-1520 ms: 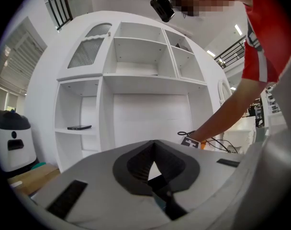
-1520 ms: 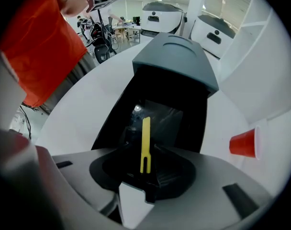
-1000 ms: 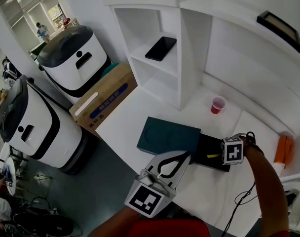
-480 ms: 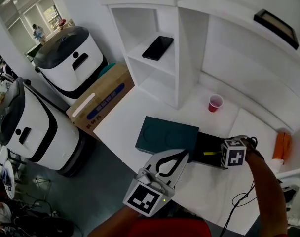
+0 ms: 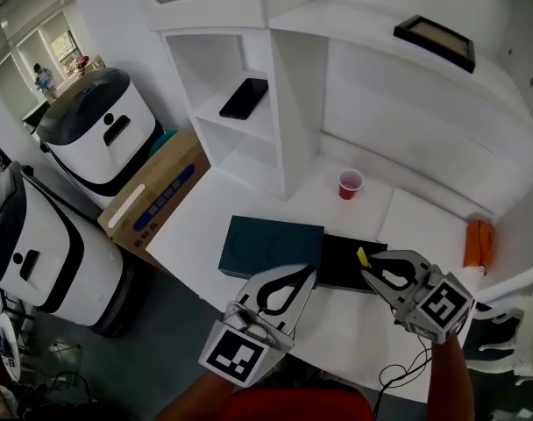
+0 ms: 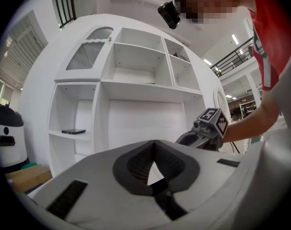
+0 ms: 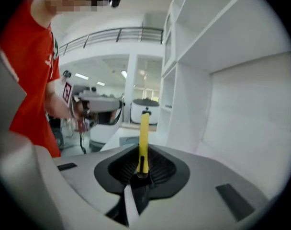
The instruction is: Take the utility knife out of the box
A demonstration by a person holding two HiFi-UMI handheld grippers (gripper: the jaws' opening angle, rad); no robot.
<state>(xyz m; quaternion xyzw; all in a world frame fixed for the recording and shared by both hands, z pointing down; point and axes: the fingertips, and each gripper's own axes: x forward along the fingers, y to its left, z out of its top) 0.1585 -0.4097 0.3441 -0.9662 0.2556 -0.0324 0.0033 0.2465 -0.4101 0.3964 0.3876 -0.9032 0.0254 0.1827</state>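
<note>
The yellow utility knife (image 5: 361, 257) sticks out of my right gripper (image 5: 366, 268), which is shut on it and held up over the right end of the open black box (image 5: 341, 261). In the right gripper view the knife (image 7: 143, 138) stands straight up from between the pads of the gripper (image 7: 142, 158). The box's dark teal lid (image 5: 271, 246) lies to its left on the white table (image 5: 205, 222). My left gripper (image 5: 309, 273) hovers at the table's near edge in front of the box; its tips meet, with nothing in them. In the left gripper view its jaws (image 6: 154, 143) point at the shelves.
A red cup (image 5: 349, 184) stands behind the box. A phone (image 5: 244, 98) lies on a shelf of the white unit (image 5: 280, 103). An orange object (image 5: 478, 243) sits at the table's right. A cardboard box (image 5: 152, 202) and white machines (image 5: 100, 134) stand on the floor at left.
My right gripper has risen out of the black box with the yellow knife and turned to point left. The left gripper has stayed put.
</note>
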